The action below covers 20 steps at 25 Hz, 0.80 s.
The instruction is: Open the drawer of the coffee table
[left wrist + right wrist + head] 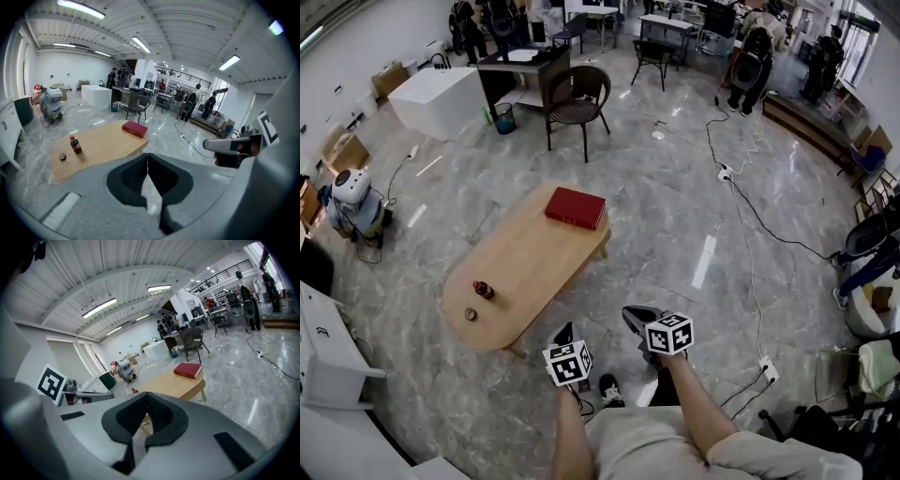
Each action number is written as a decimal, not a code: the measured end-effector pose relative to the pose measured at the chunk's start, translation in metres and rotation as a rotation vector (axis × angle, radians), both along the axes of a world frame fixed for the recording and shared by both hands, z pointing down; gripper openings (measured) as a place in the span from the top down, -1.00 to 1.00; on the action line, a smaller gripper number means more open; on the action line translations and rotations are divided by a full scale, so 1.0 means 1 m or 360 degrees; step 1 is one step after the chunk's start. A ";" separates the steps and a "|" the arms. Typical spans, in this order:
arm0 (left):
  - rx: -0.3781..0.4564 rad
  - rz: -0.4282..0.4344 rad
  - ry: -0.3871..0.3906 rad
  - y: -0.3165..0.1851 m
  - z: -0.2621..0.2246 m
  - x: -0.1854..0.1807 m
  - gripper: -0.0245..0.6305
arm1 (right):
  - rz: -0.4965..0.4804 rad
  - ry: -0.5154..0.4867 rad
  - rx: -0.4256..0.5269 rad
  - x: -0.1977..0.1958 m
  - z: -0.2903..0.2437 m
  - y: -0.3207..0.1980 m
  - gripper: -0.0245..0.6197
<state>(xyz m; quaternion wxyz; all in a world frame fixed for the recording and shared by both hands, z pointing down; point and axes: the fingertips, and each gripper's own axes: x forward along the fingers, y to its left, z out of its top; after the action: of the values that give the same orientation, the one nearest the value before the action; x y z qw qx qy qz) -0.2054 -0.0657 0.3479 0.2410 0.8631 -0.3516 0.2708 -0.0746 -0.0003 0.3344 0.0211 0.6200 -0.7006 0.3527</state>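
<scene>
The oval wooden coffee table (pixel 525 262) stands on the marble floor ahead of me, slightly left. On it lie a red book (pixel 576 207), a small dark bottle (pixel 483 290) and a small round cap-like thing (pixel 471 314). No drawer front shows in any view. My left gripper (pixel 565 334) hovers just off the table's near end, shut and empty. My right gripper (pixel 636 317) is beside it to the right, over the floor, also shut and empty. In the left gripper view the table (pixel 101 145) lies beyond the shut left gripper (pixel 148 157). The right gripper view shows the right gripper (pixel 147 399) shut and the book (pixel 188 370).
A wicker chair (pixel 577 98) and a white box (pixel 441 101) stand beyond the table. Cables (pixel 750 216) run across the floor on the right. A white robot (pixel 356 202) and white cabinets (pixel 323 366) are at the left. People stand at the far back.
</scene>
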 end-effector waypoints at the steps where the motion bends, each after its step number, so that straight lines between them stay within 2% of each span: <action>1: 0.0005 -0.0022 -0.0006 -0.005 0.000 0.002 0.89 | -0.0023 0.0002 0.0003 0.003 0.000 -0.005 0.88; 5: 0.0074 -0.0021 -0.0102 -0.014 -0.005 0.013 0.89 | -0.0100 0.0024 0.0018 0.019 -0.003 -0.021 0.88; 10: 0.0060 -0.0121 -0.0057 -0.033 -0.014 0.035 0.89 | -0.0128 -0.0011 0.0066 0.050 -0.014 -0.043 0.88; 16: 0.0046 -0.0148 -0.0044 -0.044 -0.026 0.089 0.89 | -0.0039 -0.0079 0.0126 0.117 -0.032 -0.056 0.88; 20: 0.0075 -0.0155 -0.0074 -0.050 -0.026 0.126 0.89 | -0.0073 0.0012 0.0102 0.154 -0.028 -0.063 0.88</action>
<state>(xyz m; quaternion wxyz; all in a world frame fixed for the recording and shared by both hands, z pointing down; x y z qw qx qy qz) -0.0799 -0.1161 0.3216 0.2252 0.8440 -0.4049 0.2703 0.0792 -0.0634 0.3064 0.0118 0.6055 -0.7254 0.3272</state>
